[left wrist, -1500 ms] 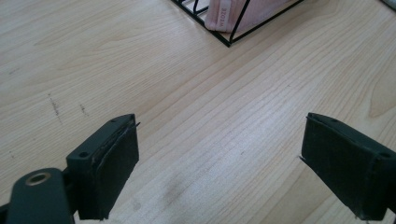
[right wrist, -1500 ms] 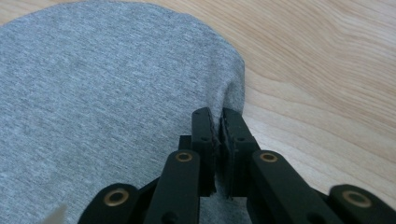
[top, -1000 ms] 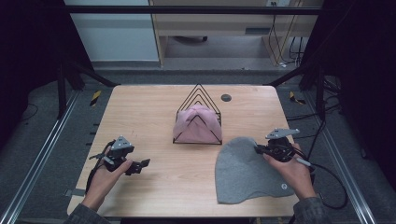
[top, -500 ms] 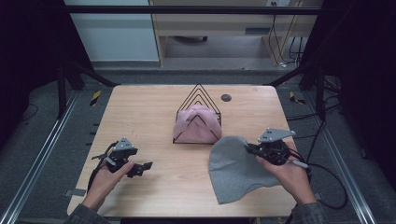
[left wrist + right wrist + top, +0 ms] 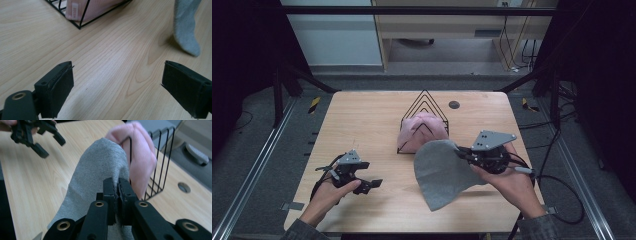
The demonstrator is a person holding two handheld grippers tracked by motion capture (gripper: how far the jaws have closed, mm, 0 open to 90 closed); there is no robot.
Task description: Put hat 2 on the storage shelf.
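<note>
The grey beanie (image 5: 443, 175) hangs lifted over the table's (image 5: 362, 120) near-right part, one edge pinched in the right gripper (image 5: 460, 154), whose jaws are clamped together on the fabric (its own view shows cloth squeezed between the pads); the lower end trails toward the wood. At about eleven o'clock from the beanie, just beside it, stands the black wire rack (image 5: 424, 107) with a pink beanie (image 5: 419, 131) tucked inside. Well off at nine o'clock, the left gripper (image 5: 371, 184) rests low over the table, jaws wide apart with nothing between them.
</note>
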